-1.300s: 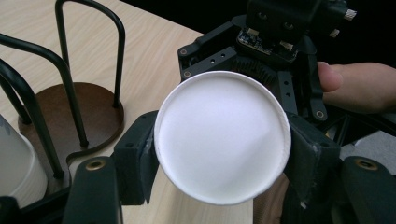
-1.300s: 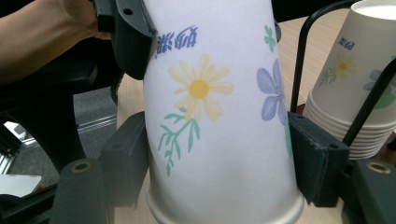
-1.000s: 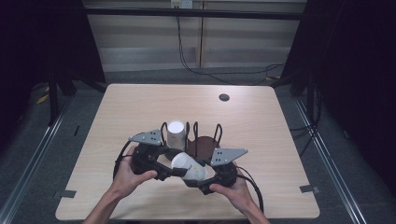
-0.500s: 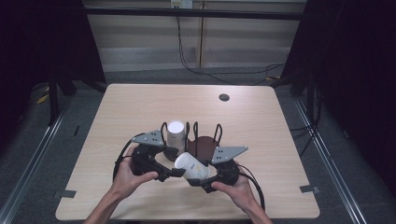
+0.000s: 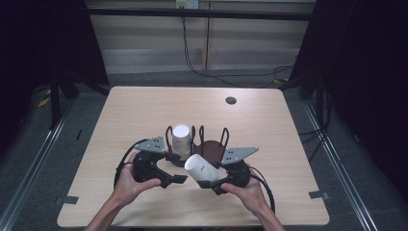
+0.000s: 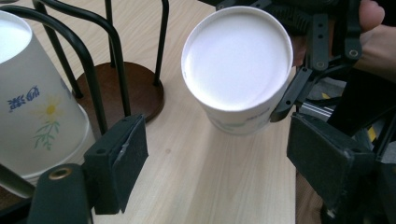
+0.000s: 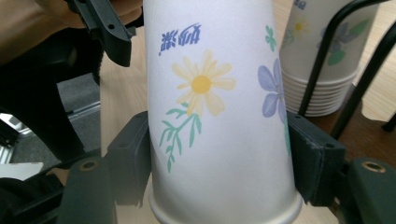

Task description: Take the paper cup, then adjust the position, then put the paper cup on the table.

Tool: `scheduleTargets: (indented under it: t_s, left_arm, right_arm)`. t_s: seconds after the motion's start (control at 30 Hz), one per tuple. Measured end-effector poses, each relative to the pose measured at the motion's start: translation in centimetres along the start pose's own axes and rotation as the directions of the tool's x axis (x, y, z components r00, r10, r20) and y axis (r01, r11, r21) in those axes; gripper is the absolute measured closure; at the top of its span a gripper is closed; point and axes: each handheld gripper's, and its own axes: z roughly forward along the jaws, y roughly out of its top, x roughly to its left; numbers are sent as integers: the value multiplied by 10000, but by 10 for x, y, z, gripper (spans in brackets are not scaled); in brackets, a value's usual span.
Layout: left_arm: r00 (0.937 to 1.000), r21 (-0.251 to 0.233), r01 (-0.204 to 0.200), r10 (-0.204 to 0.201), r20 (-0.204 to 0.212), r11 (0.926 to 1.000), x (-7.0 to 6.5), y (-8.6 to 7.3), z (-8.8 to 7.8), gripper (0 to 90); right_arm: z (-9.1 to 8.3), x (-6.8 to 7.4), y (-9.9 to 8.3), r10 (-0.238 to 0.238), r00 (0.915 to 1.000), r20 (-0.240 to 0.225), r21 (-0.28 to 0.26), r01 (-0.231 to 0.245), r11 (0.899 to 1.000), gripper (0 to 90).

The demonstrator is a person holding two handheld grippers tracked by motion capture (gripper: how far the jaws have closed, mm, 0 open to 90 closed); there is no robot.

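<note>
A white paper cup with a flower print (image 5: 202,168) (image 7: 215,107) lies tilted above the table, my right gripper (image 5: 212,177) (image 7: 219,161) shut on its sides. Its flat bottom (image 6: 236,56) faces my left gripper (image 5: 178,167) (image 6: 222,158), which stands open just left of it with nothing between its jaws. Behind them a black wire rack on a brown round base (image 5: 214,149) (image 6: 126,88) holds an upside-down stack of the same cups (image 5: 181,138) (image 6: 28,93) (image 7: 322,60) in its left section.
The light wooden table (image 5: 144,115) has a small dark round hole (image 5: 231,100) near its far right. Cables trail from both grippers toward the front edge. Dark floor and metal rails lie around the table.
The right gripper has carried the tilted cup a little to the right, away from the left gripper's jaws. The left gripper has barely moved.
</note>
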Motion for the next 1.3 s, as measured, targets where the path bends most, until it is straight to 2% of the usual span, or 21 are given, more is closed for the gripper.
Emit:
scheduleTargets:
  t_s: [0.1,0.4,0.73,1.0,1.1,1.13,1.2,1.3]
  left_arm:
    - [10000,96,-19,20,-70,10000,0,-1,1,206]
    - [9998,332,-182,184,-50,9993,-2,-2,6,198]
    - [9991,725,-425,430,-57,9965,-4,-5,12,201]
    - [9978,825,-643,655,-111,9945,-9,-6,15,209]
    - [9977,818,-674,675,18,9944,-8,-6,15,243]
    - [9978,807,-649,636,184,9946,-7,-6,16,260]
    - [9979,895,-652,651,42,9938,-6,-6,16,240]
    - [9980,1022,-634,624,131,9927,-4,-6,15,226]
  right_arm:
    - [-2,-2,0,21,10000,40,80,-21,10000,313]
    - [-3,-3,2,-110,9997,203,968,90,9953,317]
    - [-2,-2,3,-348,9989,301,1809,288,9831,320]
    - [-3,1,6,-483,9985,258,2184,415,9750,319]
    - [-3,1,7,-537,9982,257,2267,465,9729,320]
    - [-2,1,8,-565,9982,202,2409,500,9693,320]
    - [-2,0,10,-545,9984,176,2448,485,9684,320]
    - [-3,-1,12,-616,9980,133,2561,562,9650,320]
